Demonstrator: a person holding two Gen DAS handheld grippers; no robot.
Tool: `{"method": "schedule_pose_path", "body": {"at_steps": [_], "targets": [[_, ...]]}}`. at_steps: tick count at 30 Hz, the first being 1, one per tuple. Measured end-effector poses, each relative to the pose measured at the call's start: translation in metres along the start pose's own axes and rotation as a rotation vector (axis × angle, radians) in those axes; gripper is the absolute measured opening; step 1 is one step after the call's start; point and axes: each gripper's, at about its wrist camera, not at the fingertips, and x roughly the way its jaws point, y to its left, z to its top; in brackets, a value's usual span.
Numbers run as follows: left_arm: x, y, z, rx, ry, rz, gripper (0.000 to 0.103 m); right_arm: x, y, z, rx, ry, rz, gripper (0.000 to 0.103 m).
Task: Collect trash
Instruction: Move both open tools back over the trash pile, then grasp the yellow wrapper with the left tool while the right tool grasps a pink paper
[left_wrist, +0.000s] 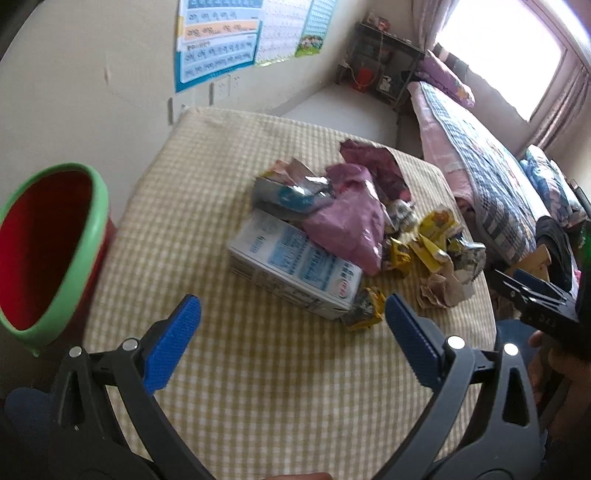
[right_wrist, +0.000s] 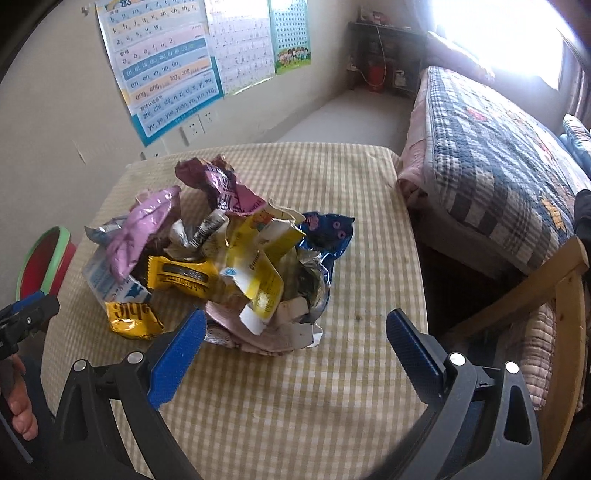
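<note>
A pile of trash sits on a checked table (left_wrist: 258, 369): a white and blue milk carton (left_wrist: 295, 266), a pink wrapper (left_wrist: 347, 221), yellow wrappers (left_wrist: 432, 240) and crumpled paper (left_wrist: 447, 291). My left gripper (left_wrist: 293, 321) is open and empty, just short of the carton. A red bin with a green rim (left_wrist: 48, 251) stands at the table's left. In the right wrist view the pile shows a yellow wrapper (right_wrist: 258, 258), a blue wrapper (right_wrist: 328, 232) and the carton (right_wrist: 110, 280). My right gripper (right_wrist: 295, 332) is open and empty, in front of the pile's near edge.
A bed with a plaid quilt (right_wrist: 498, 158) stands right of the table (right_wrist: 295, 406). A wooden chair frame (right_wrist: 554, 295) is at the right. Posters (right_wrist: 166, 66) hang on the wall behind. The bin also shows in the right wrist view (right_wrist: 44, 262).
</note>
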Motion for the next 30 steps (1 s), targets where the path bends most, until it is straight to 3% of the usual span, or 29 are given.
{"method": "schedule_pose_path", "body": {"at_steps": [5,10,13,18,21,25,27,30], "targets": [[0.016,-0.019,-0.006,0.023,0.046,-0.055,0.097,0.015,-0.001,-0.003,-0.005,0.038,0.015,0.093],[0.039,-0.039,-0.013,0.035,0.107,-0.098,0.072,0.028,-0.010,-0.007,0.031,0.075,0.022,0.086],[0.051,-0.046,-0.014,0.036,0.136,-0.109,0.065,0.035,-0.013,-0.008,0.038,0.097,0.034,0.079],[0.066,-0.050,-0.012,0.015,0.169,-0.121,0.059,0.048,-0.013,-0.008,0.049,0.121,0.055,0.078],[0.072,-0.050,-0.010,-0.004,0.177,-0.122,0.050,0.053,-0.013,-0.008,0.056,0.133,0.070,0.068],[0.077,-0.053,-0.012,0.001,0.193,-0.123,0.025,0.055,-0.010,-0.010,0.052,0.150,0.093,0.041],[0.078,-0.054,-0.013,0.004,0.197,-0.129,0.021,0.056,-0.009,-0.011,0.059,0.160,0.110,0.027],[0.075,-0.055,-0.015,0.014,0.196,-0.141,0.018,0.054,-0.009,-0.011,0.067,0.163,0.129,0.022]]}}
